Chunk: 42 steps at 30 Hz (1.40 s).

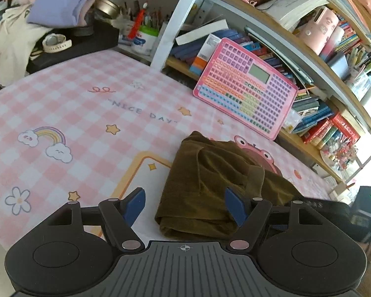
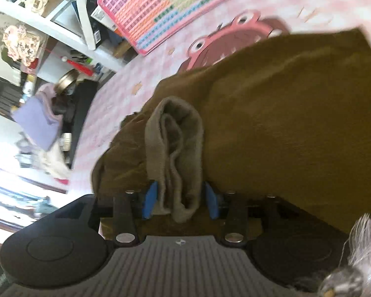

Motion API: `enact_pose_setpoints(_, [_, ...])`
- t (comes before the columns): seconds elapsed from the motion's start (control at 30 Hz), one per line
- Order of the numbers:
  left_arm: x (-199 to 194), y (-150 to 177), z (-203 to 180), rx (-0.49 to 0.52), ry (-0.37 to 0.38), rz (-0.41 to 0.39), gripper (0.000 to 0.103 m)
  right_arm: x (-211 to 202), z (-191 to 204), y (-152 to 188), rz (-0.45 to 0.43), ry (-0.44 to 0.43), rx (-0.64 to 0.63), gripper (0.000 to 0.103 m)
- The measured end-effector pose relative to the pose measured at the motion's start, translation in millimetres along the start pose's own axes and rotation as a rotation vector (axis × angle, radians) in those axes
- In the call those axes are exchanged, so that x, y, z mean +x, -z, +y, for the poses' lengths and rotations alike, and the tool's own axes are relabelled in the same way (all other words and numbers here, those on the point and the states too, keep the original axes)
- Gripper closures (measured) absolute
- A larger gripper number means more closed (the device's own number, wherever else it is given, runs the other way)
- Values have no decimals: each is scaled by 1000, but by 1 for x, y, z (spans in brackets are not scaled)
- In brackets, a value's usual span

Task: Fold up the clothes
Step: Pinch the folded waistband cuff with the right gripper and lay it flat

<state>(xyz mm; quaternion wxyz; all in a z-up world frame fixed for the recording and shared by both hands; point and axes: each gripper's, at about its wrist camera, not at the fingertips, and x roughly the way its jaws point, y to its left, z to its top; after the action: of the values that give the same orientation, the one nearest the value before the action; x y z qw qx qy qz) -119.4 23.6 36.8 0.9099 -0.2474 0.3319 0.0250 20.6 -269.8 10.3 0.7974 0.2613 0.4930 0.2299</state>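
Right wrist view: right tool (image 2: 180, 201) pinches a fold of the brown garment (image 2: 284, 113) on the pink worktop (image 1: 61, 104); left tool (image 1: 185, 204) hovers, unclenched. Seemingly half-folded.

Table cover (image 1: 61, 104): pink and white checks, printed with a rainbow, stars and "NICE DAY".
Shelves (image 1: 296, 47): wooden boards on a white frame stood far right, crammed with books.
Toy keyboard (image 1: 247, 86): pink, leaned against the lower shelf.
Far left: a pen pot (image 1: 146, 37) and a folded purple cloth (image 1: 61, 0).
Light: bright daylight at the right edge.
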Motion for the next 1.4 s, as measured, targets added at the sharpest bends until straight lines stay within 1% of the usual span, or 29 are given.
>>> enact_pose_setpoints(0.07, [3,-2,4,-6,13,8,31,-8,8,2,-48,33,-57,65])
enact_pose_setpoints(0.13, [8,-4,8,-13,28,16,31,-16,16,4,-97,67,-113,72])
enact_pose_setpoints(0.2, [12,-6,10,-14,49,28,31,-21,27,7,-124,72,-177,74])
enact_pose_setpoints(0.27, [16,-8,12,-9,71,37,31,-15,38,7,-121,71,-196,76])
enact_pose_setpoints(0.33, [17,-9,14,-4,92,45,31,-6,46,6,-113,85,-204,82])
enact_pose_setpoints(0.37, [18,-10,15,-1,103,49,31,2,49,5,-110,108,-208,84])
enact_pose_setpoints(0.4, [18,-11,17,1,109,51,31,10,51,4,-103,141,-214,90])
enact_pose_setpoints(0.43, [17,-12,20,-1,114,51,31,21,52,3,-87,202,-226,95])
enact_pose_setpoints(0.47, [17,-14,23,-4,117,52,31,30,53,3,-66,253,-240,95])
enact_pose_setpoints(0.5, [16,-15,27,-8,119,52,31,33,53,4,-60,270,-252,95])
enact_pose_setpoints(0.6, [14,-20,36,-8,130,50,31,35,53,7,-71,283,-275,95])
enact_pose_setpoints(0.7, [14,-25,37,16,152,52,31,27,57,13,-107,295,-246,95])
enact_pose_setpoints(0.8, [15,-29,34,67,183,56,31,12,65,29,-149,295,-247,94])
enact_pose_setpoints(0.87, [18,-30,33,90,193,72,31,1,71,46,-162,321,-282,93])
enact_pose_setpoints(0.9, [19,-30,32,101,196,82,31,-3,74,56,-168,342,-299,92])
enact_pose_setpoints(0.97, [23,-30,31,128,184,106,31,-10,78,75,-178,391,-330,87])
enact_pose_setpoints(1.03, [26,-30,31,158,174,126,31,-15,82,92,-183,455,-340,73])
enact_pose_setpoints(1.1, [27,-27,28,198,173,147,31,-18,84,106,-181,523,-332,63])
enact_pose_setpoints(1.17, [28,-23,25,239,171,169,31,-23,85,115,-197,574,-327,59])
enact_pose_setpoints(1.23, [28,-17,21,277,173,193,30,-30,83,121,-223,612,-310,43])
enact_pose_setpoints(1.33, [29,-9,16,321,180,223,30,-39,76,130,-236,652,-260,34])
enact_pose_setpoints(1.37, [29,-6,14,333,183,232,25,-41,73,134,-231,668,-242,33])
enact_pose_setpoints(1.4, [29,-4,13,345,186,242,24,-43,70,137,-226,683,-227,30])
